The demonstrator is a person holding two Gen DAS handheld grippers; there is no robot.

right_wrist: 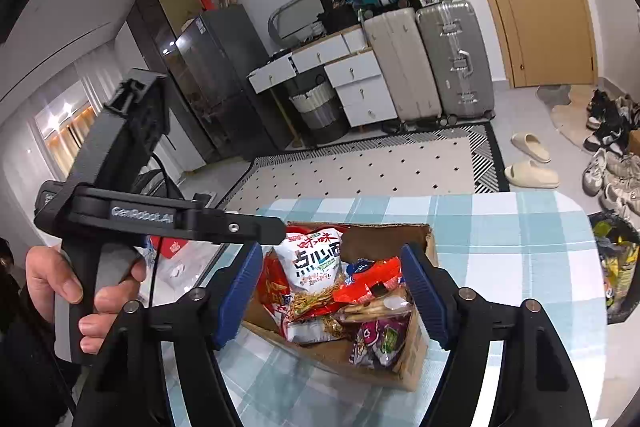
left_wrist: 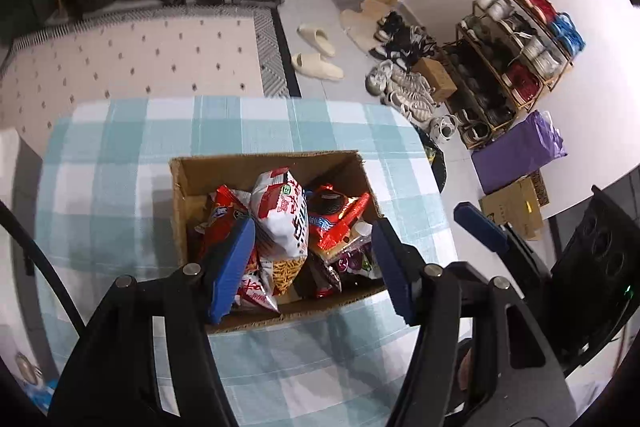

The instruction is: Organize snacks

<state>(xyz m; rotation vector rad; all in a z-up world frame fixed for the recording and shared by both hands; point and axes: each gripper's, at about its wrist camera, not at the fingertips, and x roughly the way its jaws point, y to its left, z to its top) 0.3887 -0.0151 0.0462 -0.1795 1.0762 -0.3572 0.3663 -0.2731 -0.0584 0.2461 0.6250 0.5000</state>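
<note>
An open cardboard box (left_wrist: 264, 165) (right_wrist: 416, 359) stands on the blue-and-white checked table (left_wrist: 120, 187) (right_wrist: 520, 259), filled with several snack packs. A white noodle-snack bag (left_wrist: 280, 211) (right_wrist: 316, 263) stands tallest in it. Red packs (left_wrist: 340, 215) (right_wrist: 372, 279) and a purple pack (right_wrist: 378, 339) lie beside the bag. My left gripper (left_wrist: 312, 231) hangs open over the box, its blue pads on either side of the white bag without pressing it. My right gripper (right_wrist: 332, 253) is open above the box too, holding nothing. A hand (right_wrist: 60, 283) holds the left gripper (right_wrist: 272, 229) in the right wrist view.
Beyond the table lie a dotted rug (left_wrist: 140, 55) and beige slippers (left_wrist: 316, 51). A shoe rack (left_wrist: 516, 55), a purple bag (left_wrist: 516, 151) and a small carton (left_wrist: 512, 207) stand at the right. Suitcases (right_wrist: 452, 59) and white drawers (right_wrist: 360, 87) line the far wall. A black bin bag (right_wrist: 616, 259) sits by the table edge.
</note>
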